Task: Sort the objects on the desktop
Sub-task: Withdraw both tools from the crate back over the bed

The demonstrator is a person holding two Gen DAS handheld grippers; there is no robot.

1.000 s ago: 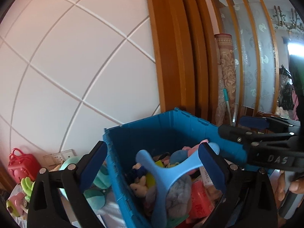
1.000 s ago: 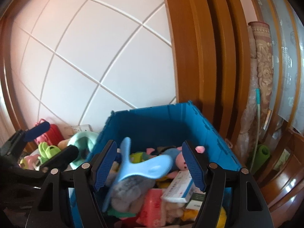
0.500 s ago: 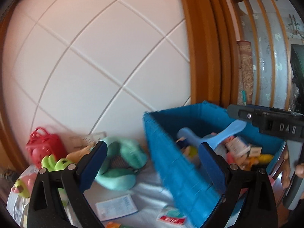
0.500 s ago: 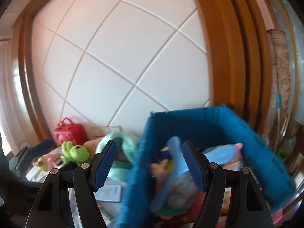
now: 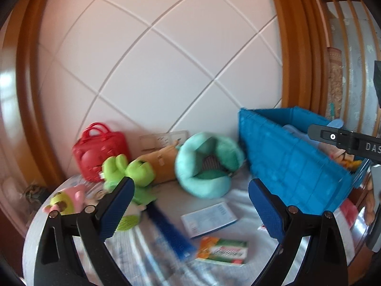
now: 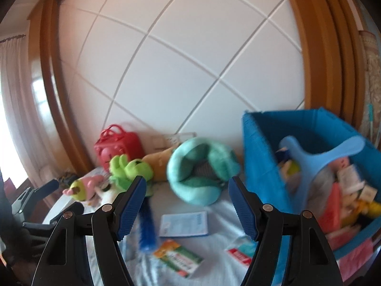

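Near edge of desk (image 6: pixel 214 257): green/orange box (image 6: pixel 178 258) lies flat, red/white packet (image 6: pixel 239 253) just beside it toward the bin, blue brush (image 6: pixel 146 224) on the other side. White leaflet (image 6: pixel 183 224) a bit further in, mid desk. All loose on the cloth, prob. unsorted items waiting for pickup.

Further back: teal cushion (image 6: pixel 200 169) mid desk, just beside blue bin (image 6: pixel 262 162) on the right edge. Bin already packed w/ toys, boxes and a light blue hanger (image 6: pixel 321 157) sticking out, so it reads as the sort target. Far left corner by the wall: green plush (image 6: pixel 129 169), pink toy (image 6: pixel 83 187), tan plush (image 6: pixel 159 162), red bag (image 6: pixel 116 146).

Right gripper (image 6: pixel 183 206): fingers wide apart, nothing betw. them, touching nothing, hovers over near desk. Left gripper (image 5: pixel 190 211): same, spread wide, empty, aimed at the leaflet/brush area. Both blurred, so items small-print unreadable.
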